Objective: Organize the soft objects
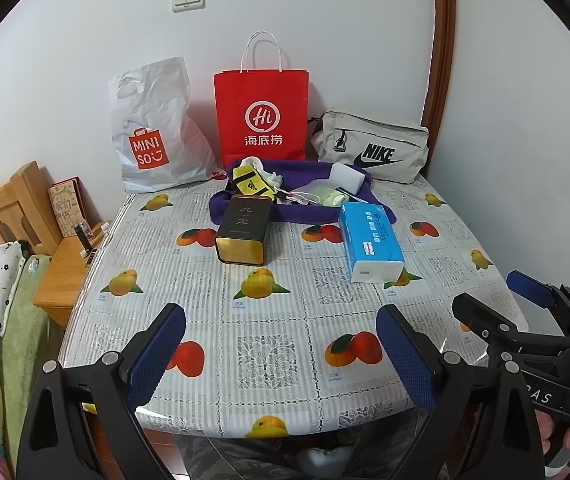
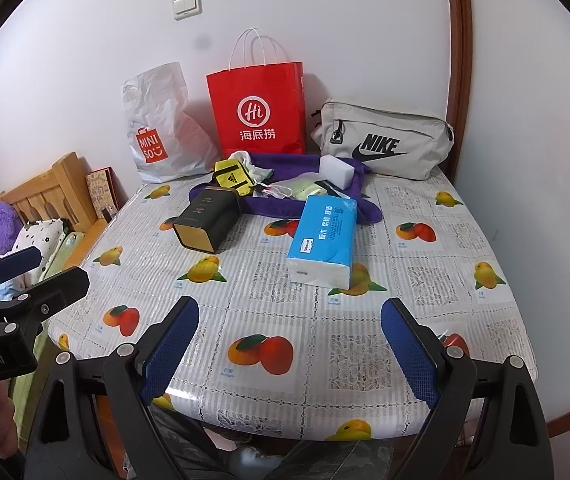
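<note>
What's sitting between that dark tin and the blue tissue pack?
Only bare fruit-print tablecloth between the dark tin and tissue pack, clearest from the right wrist.

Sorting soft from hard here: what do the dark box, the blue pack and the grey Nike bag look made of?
Dark box: probably metal tin, with rigid straight edges and a glossy gold end. Blue pack: thin shiny plastic wrap around what seem to be soft paper tissues, white at the end. Grey Nike bag: matte woven fabric, slumped, with a zip.
</note>
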`<move>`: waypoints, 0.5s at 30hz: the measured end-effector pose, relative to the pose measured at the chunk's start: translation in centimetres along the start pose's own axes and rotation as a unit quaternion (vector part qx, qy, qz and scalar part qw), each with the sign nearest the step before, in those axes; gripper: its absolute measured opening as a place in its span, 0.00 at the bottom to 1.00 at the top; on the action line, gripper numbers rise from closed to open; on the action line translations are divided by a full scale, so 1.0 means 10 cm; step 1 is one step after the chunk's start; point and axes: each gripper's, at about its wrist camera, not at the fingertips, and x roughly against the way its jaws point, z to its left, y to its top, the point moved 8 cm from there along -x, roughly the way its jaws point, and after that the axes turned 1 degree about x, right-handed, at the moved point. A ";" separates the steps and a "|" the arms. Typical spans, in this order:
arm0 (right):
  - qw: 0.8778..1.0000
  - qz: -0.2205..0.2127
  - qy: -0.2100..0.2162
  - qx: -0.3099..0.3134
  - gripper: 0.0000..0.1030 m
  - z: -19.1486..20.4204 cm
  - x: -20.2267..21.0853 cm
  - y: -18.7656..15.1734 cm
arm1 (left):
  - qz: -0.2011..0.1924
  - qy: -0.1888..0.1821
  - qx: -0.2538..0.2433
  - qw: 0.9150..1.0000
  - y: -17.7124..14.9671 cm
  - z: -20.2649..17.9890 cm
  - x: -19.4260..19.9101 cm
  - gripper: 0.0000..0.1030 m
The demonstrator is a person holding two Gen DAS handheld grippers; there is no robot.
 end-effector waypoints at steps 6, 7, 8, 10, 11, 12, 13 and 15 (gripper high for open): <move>1.000 -0.001 0.000 0.001 0.89 0.02 0.01 0.01 | -0.001 0.001 0.000 1.000 0.01 0.02 0.00 0.94; 1.000 -0.001 0.000 0.001 0.89 0.02 0.01 0.01 | -0.001 0.002 0.000 1.000 0.01 0.02 0.01 0.94; 1.000 0.000 0.000 0.001 0.89 0.02 0.01 0.01 | -0.001 0.002 0.000 1.000 0.01 0.02 0.01 0.94; 1.000 -0.002 0.000 0.001 0.89 0.03 0.02 0.01 | -0.001 0.002 0.002 1.000 0.01 0.03 0.01 0.94; 1.000 -0.001 0.001 0.002 0.89 0.03 0.02 0.02 | -0.001 0.002 0.001 1.000 0.01 0.03 0.01 0.94; 1.000 -0.002 0.000 0.002 0.89 0.03 0.02 0.02 | 0.000 0.002 0.000 1.000 0.01 0.03 0.01 0.94; 1.000 -0.002 -0.001 0.002 0.89 0.03 0.03 0.02 | -0.001 0.003 0.001 1.000 0.01 0.03 0.01 0.94; 1.000 -0.003 0.000 0.002 0.89 0.04 0.03 0.04 | -0.002 0.003 0.001 1.000 0.01 0.03 0.03 0.94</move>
